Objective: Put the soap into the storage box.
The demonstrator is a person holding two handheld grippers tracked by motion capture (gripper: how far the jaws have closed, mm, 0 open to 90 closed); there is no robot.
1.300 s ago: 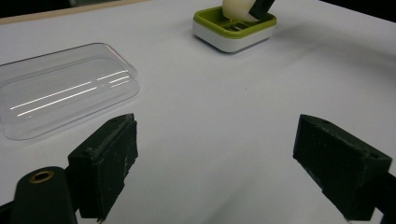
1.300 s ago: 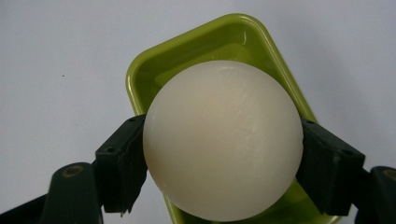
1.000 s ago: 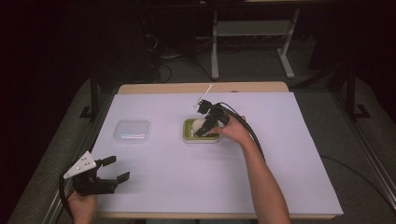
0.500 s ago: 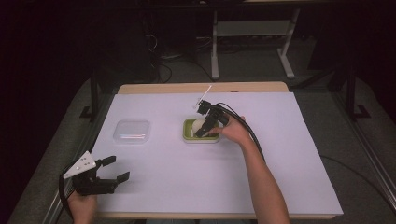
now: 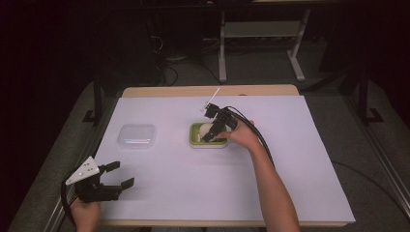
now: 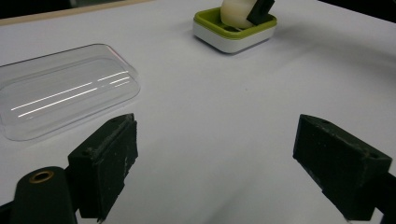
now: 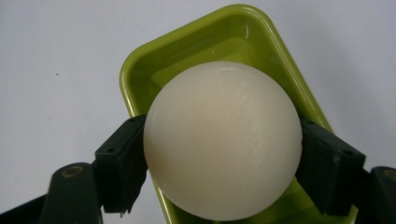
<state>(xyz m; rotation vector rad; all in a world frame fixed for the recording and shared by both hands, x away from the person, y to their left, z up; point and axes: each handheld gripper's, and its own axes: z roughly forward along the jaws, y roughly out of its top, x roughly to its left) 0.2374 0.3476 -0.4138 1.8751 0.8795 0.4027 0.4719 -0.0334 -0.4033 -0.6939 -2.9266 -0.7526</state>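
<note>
The right gripper point(image 7: 223, 154) has its jaws clamped on either side of a smooth, cream-white rounded bar of soap point(image 7: 223, 140), holding it inside or just over the lime-green rectangular soap dish with a white base point(image 5: 208, 135) — whether the soap is touching the dish floor I cannot tell. Judging by this, the soap has reached the dish but is not released. The clear plastic rectangular lid point(image 5: 137, 136) lies apart on the white tabletop point(image 5: 290, 159), nothing under it. The left gripper point(image 5: 117, 177) rests near the front edge, jaws wide apart and holding nothing — likely closing the dish is left.
</note>
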